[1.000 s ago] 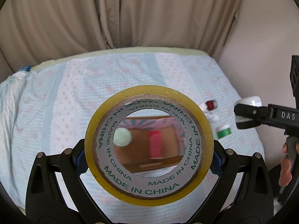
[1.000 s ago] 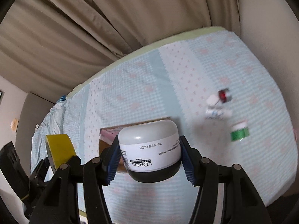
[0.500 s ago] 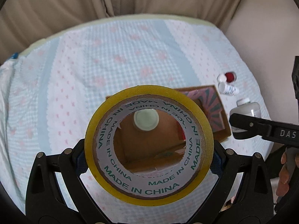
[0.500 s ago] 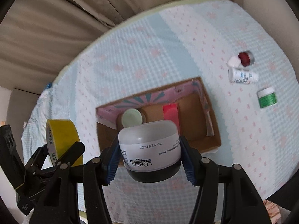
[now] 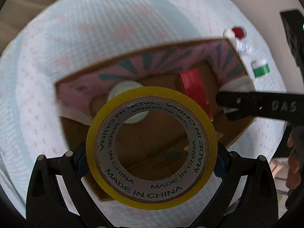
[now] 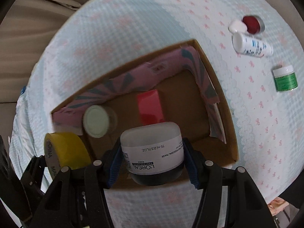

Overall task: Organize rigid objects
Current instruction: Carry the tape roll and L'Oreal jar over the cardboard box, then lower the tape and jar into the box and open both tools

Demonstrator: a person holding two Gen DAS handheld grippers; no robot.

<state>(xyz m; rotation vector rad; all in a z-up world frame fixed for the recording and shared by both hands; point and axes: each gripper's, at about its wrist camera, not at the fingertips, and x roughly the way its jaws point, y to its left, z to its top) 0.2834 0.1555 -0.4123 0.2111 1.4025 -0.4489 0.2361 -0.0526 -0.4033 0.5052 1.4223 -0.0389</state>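
Note:
My left gripper (image 5: 151, 163) is shut on a yellow tape roll (image 5: 209, 138), held over the near left part of an open cardboard box (image 5: 79, 77). The same tape roll (image 6: 66, 150) shows at the left of the right wrist view. My right gripper (image 6: 153, 161) is shut on a white jar with a black lid (image 6: 152, 142), hanging over the box's (image 6: 218, 87) near side. Inside the box lie a pale green-lidded jar (image 6: 96, 121) and a red block (image 6: 150, 108). The right gripper (image 5: 247, 104) reaches in from the right in the left wrist view.
On the blue-and-white checked cloth (image 6: 133, 28) right of the box lie a red-topped tin (image 6: 252, 24), a white bottle on its side (image 6: 250, 45) and a green jar (image 6: 285, 77). Beige curtains (image 6: 38, 19) hang behind. A hand (image 5: 294, 163) holds the right gripper.
Both grippers have come down toward the box and tilted to look almost straight into it. The box now fills much more of both views. Each grip is unchanged.

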